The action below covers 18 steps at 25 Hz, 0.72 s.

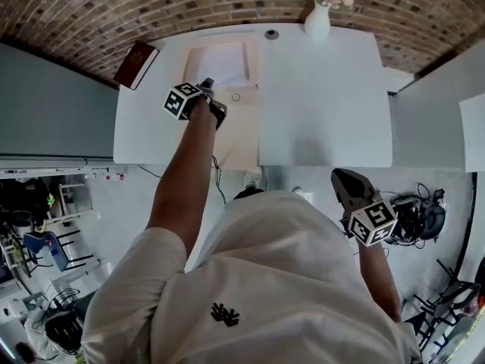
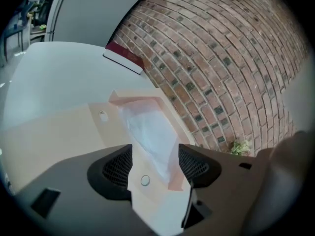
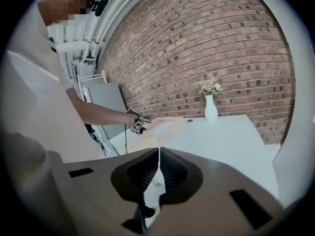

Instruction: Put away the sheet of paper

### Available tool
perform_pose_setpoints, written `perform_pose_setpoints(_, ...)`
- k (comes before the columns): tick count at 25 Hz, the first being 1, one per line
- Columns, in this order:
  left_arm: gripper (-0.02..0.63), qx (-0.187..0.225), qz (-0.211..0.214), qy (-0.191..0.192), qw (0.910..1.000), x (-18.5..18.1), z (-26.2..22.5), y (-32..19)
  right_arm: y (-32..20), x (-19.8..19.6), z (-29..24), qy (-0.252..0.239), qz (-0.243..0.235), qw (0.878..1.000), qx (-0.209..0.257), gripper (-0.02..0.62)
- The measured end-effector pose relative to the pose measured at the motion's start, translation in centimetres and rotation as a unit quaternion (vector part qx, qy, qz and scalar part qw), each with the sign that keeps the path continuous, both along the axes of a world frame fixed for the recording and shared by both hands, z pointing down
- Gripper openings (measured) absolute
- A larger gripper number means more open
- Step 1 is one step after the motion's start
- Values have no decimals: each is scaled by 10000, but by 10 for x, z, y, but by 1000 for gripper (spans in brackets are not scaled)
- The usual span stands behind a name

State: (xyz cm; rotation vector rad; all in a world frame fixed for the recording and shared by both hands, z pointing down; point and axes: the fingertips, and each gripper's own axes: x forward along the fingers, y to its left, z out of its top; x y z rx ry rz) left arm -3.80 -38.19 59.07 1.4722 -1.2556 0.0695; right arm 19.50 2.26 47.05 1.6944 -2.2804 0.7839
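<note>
A white sheet of paper (image 1: 217, 64) (image 2: 151, 131) lies in the far half of an open tan folder (image 1: 239, 136) (image 2: 59, 132) on the white table (image 1: 322, 97). My left gripper (image 1: 213, 98) (image 2: 155, 163) hovers over the folder's middle, jaws open, with nothing between them. A small round snap (image 2: 144, 180) on the folder shows in the gap, and the sheet's near edge lies just beyond the fingertips. My right gripper (image 1: 347, 187) (image 3: 159, 166) hangs low beside the person's body, off the table's near edge, jaws shut on nothing.
A dark red book (image 1: 136, 64) (image 2: 125, 57) lies at the table's far left corner. A white vase of flowers (image 1: 318, 17) (image 3: 211, 108) stands at the far edge by the brick wall. A round grommet (image 1: 271, 34) sits near the folder. Cables and chairs crowd the floor.
</note>
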Motion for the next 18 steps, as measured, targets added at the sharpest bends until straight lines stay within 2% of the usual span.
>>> perform_pose_setpoints(8,281,370,239,385,9983,12,-35,48,19,11,-13,-31,-294,9994,184,32)
perform_pose_setpoints(14,281,762,528,609,9938,25,-61,100,34,19,-22,-129,-526,9979,353,32)
perform_pose_setpoints(18,270,878,791,658,9908,29,-69,142,45,19,-19,-201,-645,9972,330,32)
